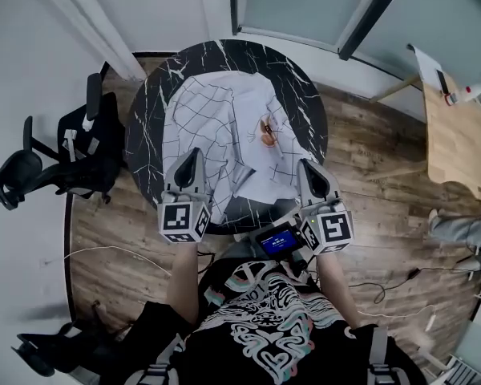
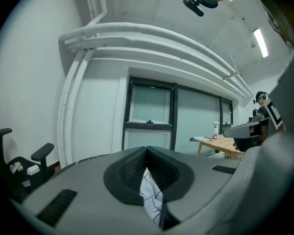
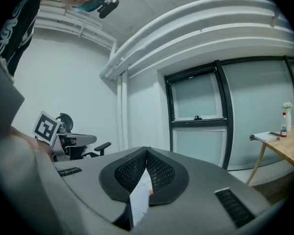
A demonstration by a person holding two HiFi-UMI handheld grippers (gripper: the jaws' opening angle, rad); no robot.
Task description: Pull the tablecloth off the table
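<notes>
A white tablecloth point(image 1: 224, 131) with thin dark grid lines lies crumpled over the round black marble table point(image 1: 148, 115), drawn toward the near edge. An orange patch point(image 1: 268, 131) shows on the cloth right of centre. My left gripper point(image 1: 194, 160) is shut on the cloth's near-left edge; a fold of gridded cloth point(image 2: 151, 195) shows between its pads. My right gripper point(image 1: 310, 171) is shut on the near-right edge, with white cloth point(image 3: 139, 197) pinched between its pads. Both grippers point nearly level across the table.
Black office chairs point(image 1: 64, 155) stand left of the table. A wooden table point(image 1: 457, 135) with a bottle is at the right. Cables point(image 1: 120, 251) trail over the wood floor. The person's torso is close behind the table's near edge. Glass doors point(image 2: 149, 116) are beyond.
</notes>
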